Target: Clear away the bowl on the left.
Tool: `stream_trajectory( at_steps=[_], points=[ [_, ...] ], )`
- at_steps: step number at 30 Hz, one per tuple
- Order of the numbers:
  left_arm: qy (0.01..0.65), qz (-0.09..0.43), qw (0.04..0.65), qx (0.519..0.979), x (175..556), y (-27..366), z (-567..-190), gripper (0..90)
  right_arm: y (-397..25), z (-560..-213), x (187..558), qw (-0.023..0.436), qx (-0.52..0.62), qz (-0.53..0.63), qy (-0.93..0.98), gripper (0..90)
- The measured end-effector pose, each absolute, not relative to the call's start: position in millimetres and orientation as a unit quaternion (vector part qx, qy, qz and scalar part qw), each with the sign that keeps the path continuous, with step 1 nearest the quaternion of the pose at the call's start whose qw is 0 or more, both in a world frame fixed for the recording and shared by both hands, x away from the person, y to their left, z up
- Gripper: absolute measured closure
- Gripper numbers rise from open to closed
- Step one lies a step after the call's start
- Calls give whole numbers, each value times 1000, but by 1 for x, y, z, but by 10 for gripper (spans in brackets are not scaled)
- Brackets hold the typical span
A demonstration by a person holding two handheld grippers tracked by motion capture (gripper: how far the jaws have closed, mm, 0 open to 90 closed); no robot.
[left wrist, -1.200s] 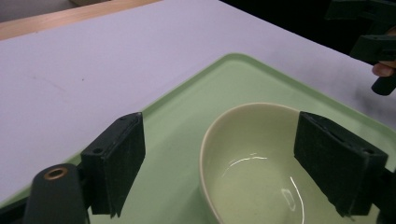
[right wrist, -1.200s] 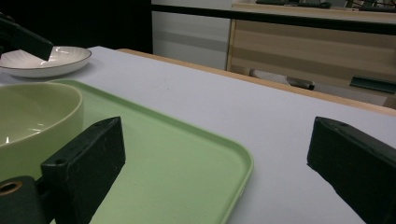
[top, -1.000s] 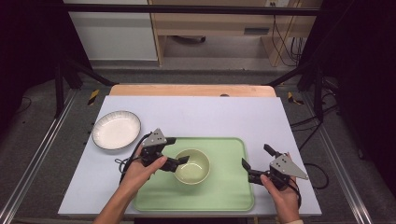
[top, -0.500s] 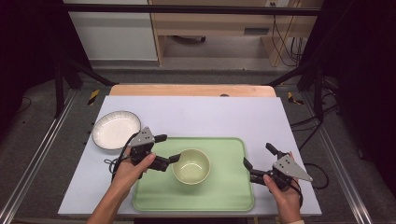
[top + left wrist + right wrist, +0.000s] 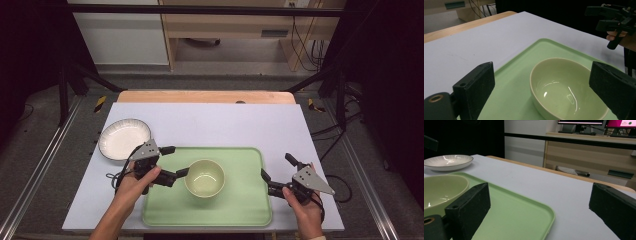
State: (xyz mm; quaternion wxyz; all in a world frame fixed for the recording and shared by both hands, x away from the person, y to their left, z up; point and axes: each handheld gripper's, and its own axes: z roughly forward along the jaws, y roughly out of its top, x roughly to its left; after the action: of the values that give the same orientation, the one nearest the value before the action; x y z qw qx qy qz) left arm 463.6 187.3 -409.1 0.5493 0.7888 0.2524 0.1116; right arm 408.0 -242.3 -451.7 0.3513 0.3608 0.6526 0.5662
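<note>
Green bowl [image 5: 204, 177] upright near middle of green tray [image 5: 250, 210], mouth up, round, no long axis to tell; bare tray floor on every side, wide to the right. Left gripper [image 5: 176, 161] jaws spread wide, just beside bowl's left rim, holding nothing. Right gripper [image 5: 276, 166] spread open over tray's right edge, empty. White plate [image 5: 124, 138] off tray, far left
</note>
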Motion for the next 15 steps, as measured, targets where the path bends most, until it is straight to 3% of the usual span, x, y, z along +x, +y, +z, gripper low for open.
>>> stream_trajectory(
  at_steps=[15],
  points=[
    [261, 150, 562, 770, 463, 219, -409, 63, -242, -452, 408, 352, 361, 565, 653, 39]
  ],
)
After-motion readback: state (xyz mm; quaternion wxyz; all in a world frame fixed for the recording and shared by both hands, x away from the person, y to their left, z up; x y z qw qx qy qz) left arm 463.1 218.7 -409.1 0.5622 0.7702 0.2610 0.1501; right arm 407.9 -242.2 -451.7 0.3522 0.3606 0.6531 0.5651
